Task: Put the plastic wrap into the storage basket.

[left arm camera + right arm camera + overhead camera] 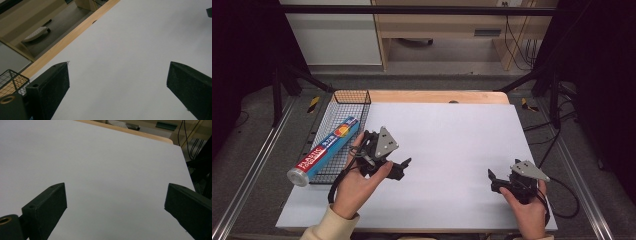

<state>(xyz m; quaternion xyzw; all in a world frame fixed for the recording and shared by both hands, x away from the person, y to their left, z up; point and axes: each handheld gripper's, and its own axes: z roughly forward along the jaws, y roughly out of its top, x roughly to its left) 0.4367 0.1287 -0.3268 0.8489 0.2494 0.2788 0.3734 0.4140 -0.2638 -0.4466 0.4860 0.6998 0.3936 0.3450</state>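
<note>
My left gripper point(395, 155) point(118, 67) hovers over the left part of the white sheet point(452, 140), held in a hand. Its jaws are open with only bare sheet between them. My right gripper point(503, 173) point(116, 187) is low over the sheet near the front right, also open and holding nothing. A blue and red roll of plastic wrap point(328, 149) lies slantwise across the wire basket point(343, 98), its capped end sticking out over the basket's front edge. A corner of the wire basket point(10, 77) is at the lower left of the left gripper view.
The white sheet point(140, 45) point(105, 160) covers most of the wooden table point(437, 96), whose far edge is bare. Metal rails point(252, 170) run along both sides. Cables point(562, 200) trail at the right. Cupboards point(337, 35) stand behind.
</note>
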